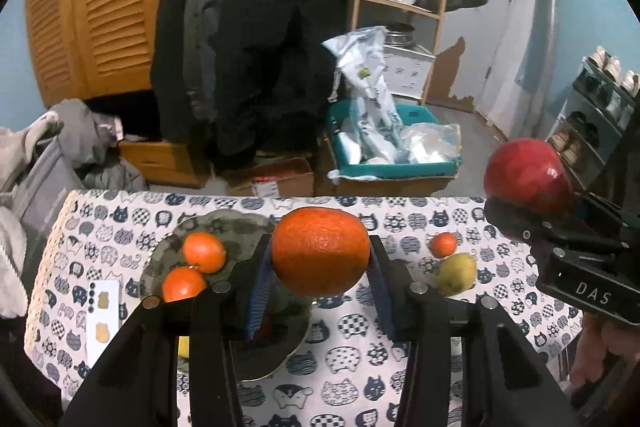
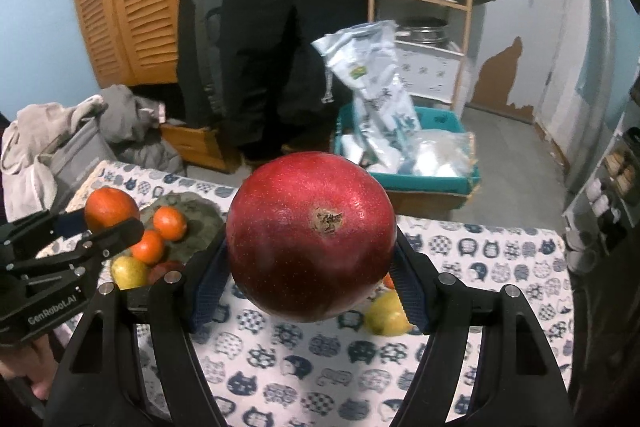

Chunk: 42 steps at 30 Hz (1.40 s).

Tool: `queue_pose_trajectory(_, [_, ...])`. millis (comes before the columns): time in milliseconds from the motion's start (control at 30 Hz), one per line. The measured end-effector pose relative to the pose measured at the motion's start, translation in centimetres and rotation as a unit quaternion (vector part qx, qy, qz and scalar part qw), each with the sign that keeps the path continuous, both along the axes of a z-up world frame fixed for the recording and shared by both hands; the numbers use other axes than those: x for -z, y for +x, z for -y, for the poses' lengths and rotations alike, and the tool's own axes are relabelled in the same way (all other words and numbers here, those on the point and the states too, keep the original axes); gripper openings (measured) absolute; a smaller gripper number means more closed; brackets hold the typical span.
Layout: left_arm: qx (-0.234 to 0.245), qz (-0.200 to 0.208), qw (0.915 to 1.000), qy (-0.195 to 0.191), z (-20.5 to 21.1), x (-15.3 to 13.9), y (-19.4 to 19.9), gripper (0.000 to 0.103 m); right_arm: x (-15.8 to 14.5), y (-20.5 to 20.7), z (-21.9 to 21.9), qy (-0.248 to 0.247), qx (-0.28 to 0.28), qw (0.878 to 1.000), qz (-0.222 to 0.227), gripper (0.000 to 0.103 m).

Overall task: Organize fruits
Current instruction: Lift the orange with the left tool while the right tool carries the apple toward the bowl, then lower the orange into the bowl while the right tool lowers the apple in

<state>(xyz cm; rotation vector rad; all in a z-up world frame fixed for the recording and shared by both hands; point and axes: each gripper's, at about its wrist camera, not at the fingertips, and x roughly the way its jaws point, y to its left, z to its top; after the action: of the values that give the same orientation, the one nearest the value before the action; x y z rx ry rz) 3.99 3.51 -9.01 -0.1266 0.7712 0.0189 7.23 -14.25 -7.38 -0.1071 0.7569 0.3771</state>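
Above the cat-print counter (image 1: 360, 339), both tools are loaded. The left tool (image 1: 320, 259) is clamped on a large orange (image 1: 320, 250), held over the near right edge of the grey plate (image 1: 224, 223). The right tool (image 2: 312, 255) is clamped on a red pomegranate (image 2: 310, 235), lifted well clear of the cloth to the right of the plate.

Risks, as I judge them: both fruits are round and smooth-skinned and are gripped only at their sides, so a slackened squeeze or a quick swing could let either slip and roll off the counter. The pomegranate looks heavy and wider than the pads, so it may rotate in the grip. The plate is already crowded; setting the orange down hard could knock a neighbour off the rim. The two tools are close enough to collide if both head for the plate together.

Count: one large orange, one pomegranate, two small mandarins on the plate (image 1: 203, 251), one small mandarin on the cloth (image 1: 443, 243), one yellow-green pear beside it (image 1: 457, 273), another yellow fruit at the plate's near edge (image 2: 129, 271) and something red beside it, partly hidden.
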Motion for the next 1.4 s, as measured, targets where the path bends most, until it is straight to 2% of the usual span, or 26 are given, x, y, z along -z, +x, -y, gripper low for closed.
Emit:
queue_pose_trajectory(567, [-0.056, -0.051, 0.997, -0.016, -6.8, 4.2, -1.2, 0.046, 3.2, 1.9, -9.0, -0.004, -0.062, 0.997, -0.043, 0.074])
queue_pose_trajectory(700, [-0.057, -0.084, 0.9941, -0.038, -8.0, 6.5, -1.1, 0.046, 4.6, 2.2, -10.8, -0.008, -0.071, 0.996, -0.058, 0.074])
queue_pose_trajectory(867, [-0.058, -0.116, 0.9909, -0.039, -8.3, 9.1, -1.2, 0.046, 6.6, 2.5, -12.9, -0.018, -0.081, 0.993, -0.079, 0.074])
queue_pose_trajectory(1067, [-0.061, -0.149, 0.9855, -0.054, -9.2, 11.8, -1.1, 0.046, 8.8, 2.8, -14.5, -0.024, -0.089, 0.99, -0.107, 0.074])
queue_pose_trajectory(1233, [-0.059, -0.169, 0.9815, -0.068, -9.5, 13.1, -1.0, 0.046, 9.6, 2.9, -15.0, -0.032, -0.09, 0.989, -0.116, 0.074])
queue_pose_trajectory(1400, [-0.062, -0.188, 0.9781, -0.065, -9.5, 13.8, -0.7, 0.047, 10.1, 3.1, -15.3, -0.032, -0.09, 0.988, -0.124, 0.074])
